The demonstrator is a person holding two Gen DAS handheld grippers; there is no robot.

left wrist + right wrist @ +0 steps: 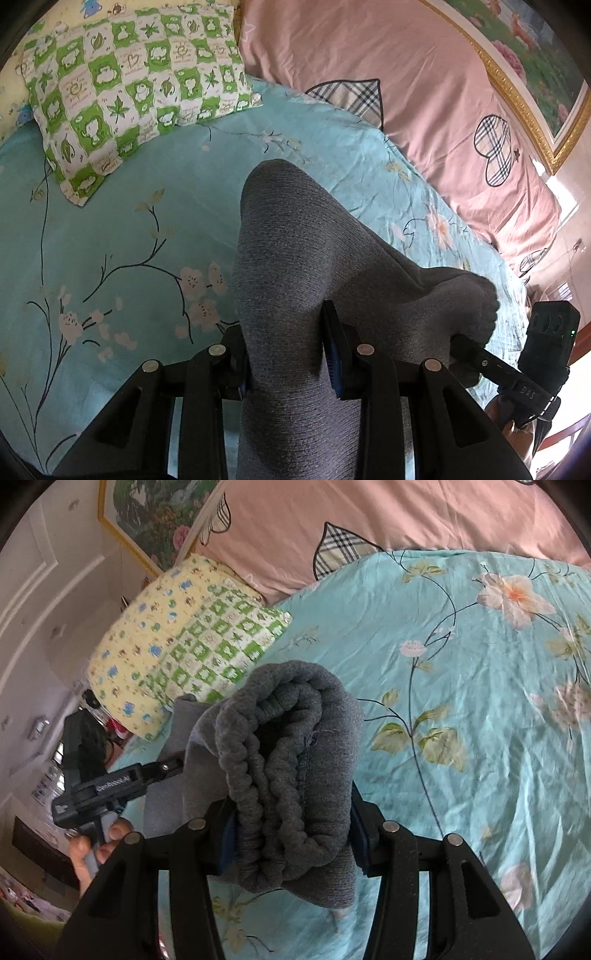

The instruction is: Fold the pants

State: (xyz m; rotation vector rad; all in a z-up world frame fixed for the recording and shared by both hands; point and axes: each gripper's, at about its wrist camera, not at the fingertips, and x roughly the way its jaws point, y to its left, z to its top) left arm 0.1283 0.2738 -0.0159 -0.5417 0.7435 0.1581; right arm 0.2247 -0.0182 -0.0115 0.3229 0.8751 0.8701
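Observation:
The grey knit pants (pixel 291 266) are lifted above a turquoise flowered bed sheet (pixel 110 229). My left gripper (pixel 286 354) is shut on a fold of the pant legs, which drape forward over it. My right gripper (pixel 291 830) is shut on the bunched elastic waistband of the pants (pixel 288 760). The right gripper also shows at the right edge of the left wrist view (pixel 517 369), and the left gripper shows at the left in the right wrist view (pixel 110 782), held in a hand. The lower part of the pants is hidden.
A green checked pillow (pixel 136 88) and a yellow pillow (pixel 147 646) lie at the head of the bed. A pink quilt with plaid hearts (pixel 406 92) lies along the far side. A gold-framed picture (pixel 535 74) hangs on the wall.

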